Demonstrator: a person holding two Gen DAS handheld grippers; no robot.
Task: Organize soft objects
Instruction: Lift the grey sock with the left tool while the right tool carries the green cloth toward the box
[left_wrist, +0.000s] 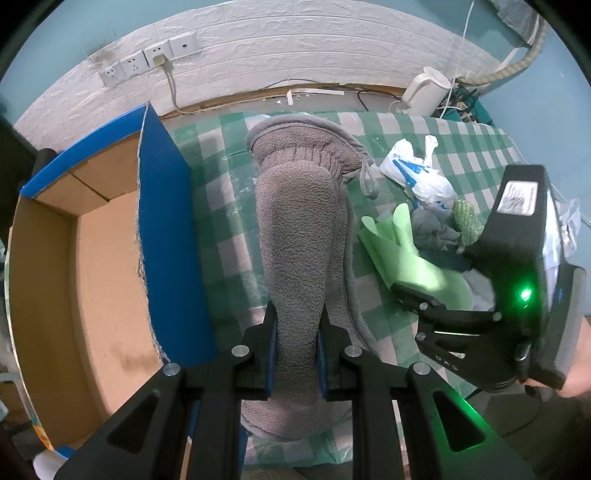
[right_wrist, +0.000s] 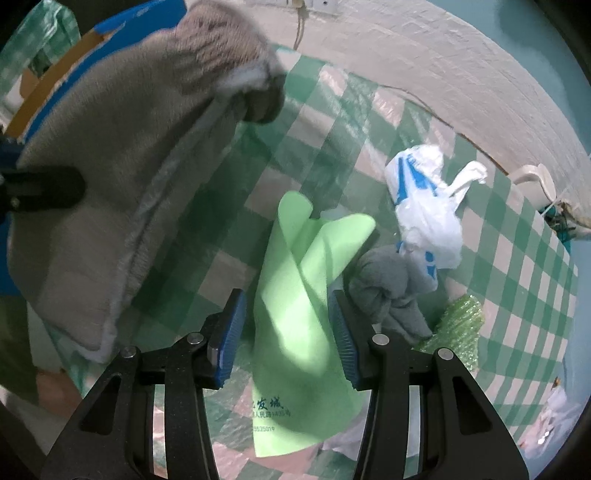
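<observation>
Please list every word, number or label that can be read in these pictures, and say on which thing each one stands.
"发城": on the light green cloth, near its lower edge; the character before it is cut off.
"人民路", then digits too blurred to read: same cloth, the line below.
"3525019": same cloth, lowest line; its start is unclear.
"DAS": faintly on the right gripper's black body; uncertain.
White label on that gripper's top: too blurred to read.
Blue print on the white plastic bag: unreadable.

Left tool clamped on a fold of the grey fleece cloth, pinched between blue pads, pointing down at the green checked table. Open cardboard box with blue outside just left of it. Right tool over a green cloth, next to a grey rag and a white plastic bag.
</observation>
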